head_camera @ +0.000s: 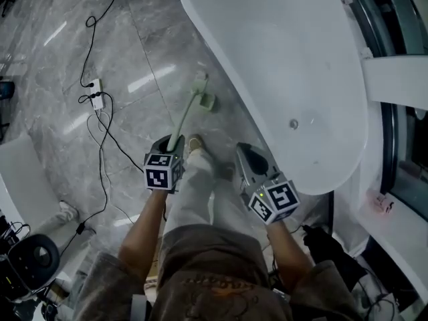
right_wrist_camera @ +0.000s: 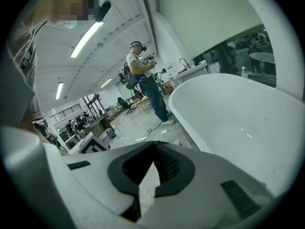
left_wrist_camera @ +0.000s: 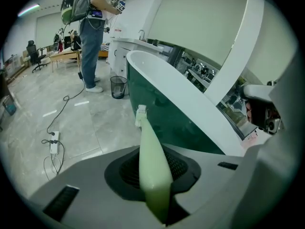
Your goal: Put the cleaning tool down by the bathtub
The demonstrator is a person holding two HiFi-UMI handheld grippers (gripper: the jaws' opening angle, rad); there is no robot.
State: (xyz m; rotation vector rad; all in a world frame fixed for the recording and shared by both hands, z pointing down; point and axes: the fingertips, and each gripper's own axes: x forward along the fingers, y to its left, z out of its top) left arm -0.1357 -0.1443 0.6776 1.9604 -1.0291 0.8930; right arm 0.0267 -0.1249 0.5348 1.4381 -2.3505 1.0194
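The cleaning tool is a pale green long-handled brush (head_camera: 185,114). Its small white head (head_camera: 201,84) hangs low over the floor, close beside the tub's outer wall; I cannot tell whether it touches the floor. My left gripper (head_camera: 170,143) is shut on the handle's near end. In the left gripper view the handle (left_wrist_camera: 151,161) runs out between the jaws towards the head (left_wrist_camera: 141,114). The white bathtub (head_camera: 221,39) fills the upper right. My right gripper (head_camera: 248,154) hovers by the tub's rim, jaws shut (right_wrist_camera: 153,143) with nothing in them.
A power strip (head_camera: 97,94) with black cables lies on the grey marble floor at left. My own leg and shoe (head_camera: 195,143) are between the grippers. Another person (left_wrist_camera: 90,37) and a waste bin (left_wrist_camera: 118,86) stand beyond the tub's far end. An office chair (head_camera: 30,259) stands at lower left.
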